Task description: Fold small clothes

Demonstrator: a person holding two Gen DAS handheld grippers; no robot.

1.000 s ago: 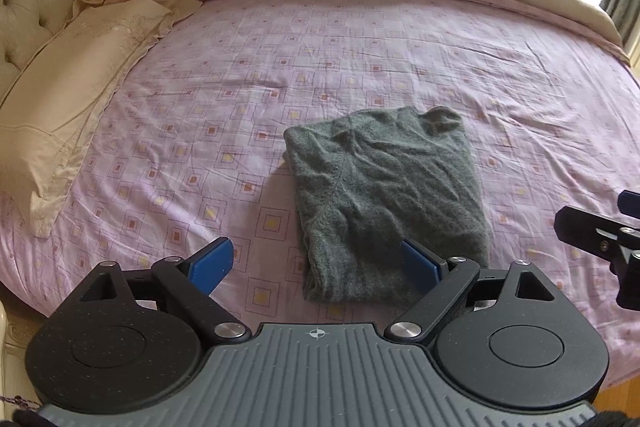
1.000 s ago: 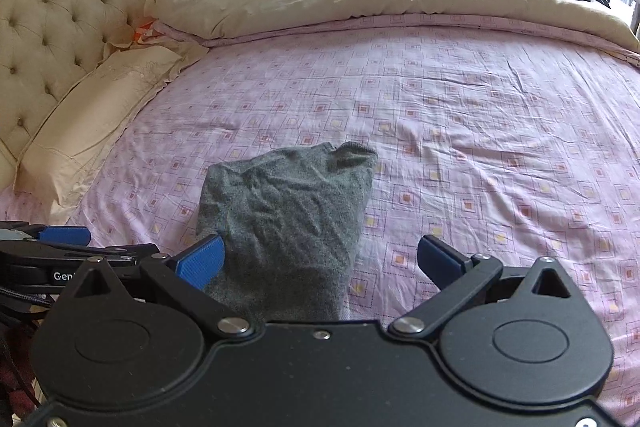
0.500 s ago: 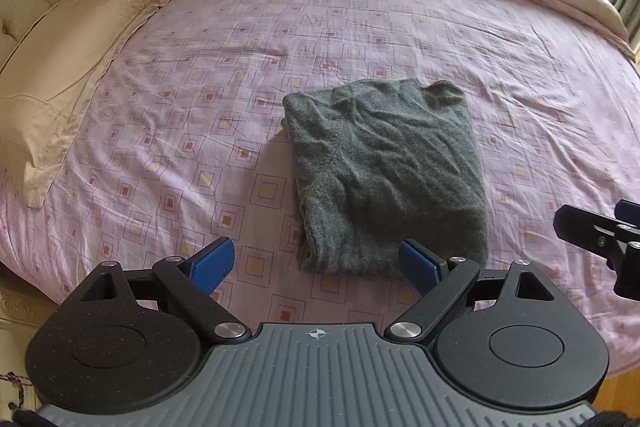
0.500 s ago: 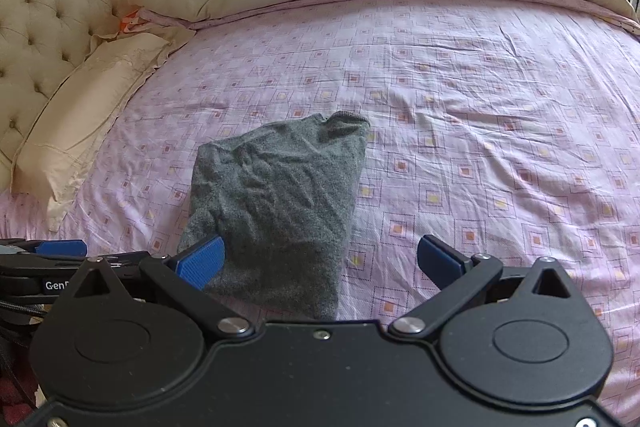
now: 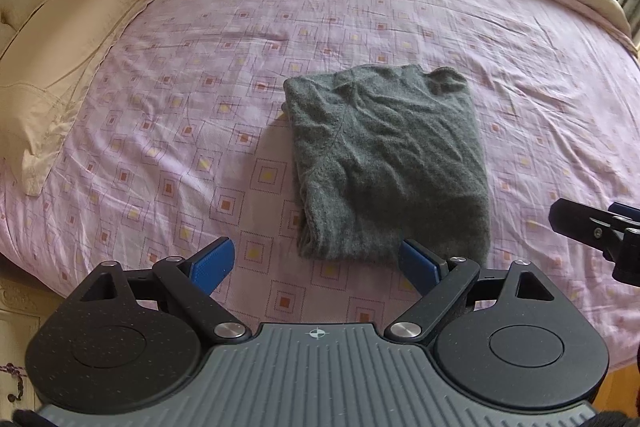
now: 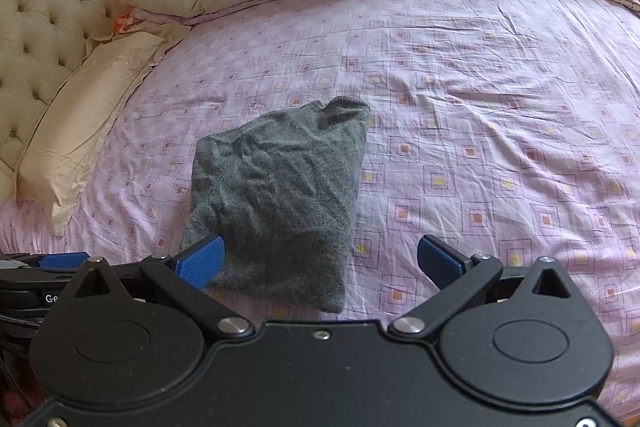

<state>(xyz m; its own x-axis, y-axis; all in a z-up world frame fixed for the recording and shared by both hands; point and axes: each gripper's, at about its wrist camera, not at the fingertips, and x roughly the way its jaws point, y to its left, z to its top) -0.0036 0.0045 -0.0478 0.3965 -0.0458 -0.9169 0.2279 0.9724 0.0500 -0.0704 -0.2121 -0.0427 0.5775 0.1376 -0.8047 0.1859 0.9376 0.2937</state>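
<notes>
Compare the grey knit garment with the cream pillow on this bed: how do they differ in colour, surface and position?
The grey knit garment is dark and fuzzy; the cream pillow is pale and smooth, with a frilled edge. The garment lies folded into a compact block mid-bed, near both open grippers; the pillow lies at the bed's edge by the tufted headboard. Both rest flat on the lilac patterned sheet and look creased.

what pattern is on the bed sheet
Pink bed sheet with small nested squares, orange or yellow centres; clearest in the left wrist view.
</notes>
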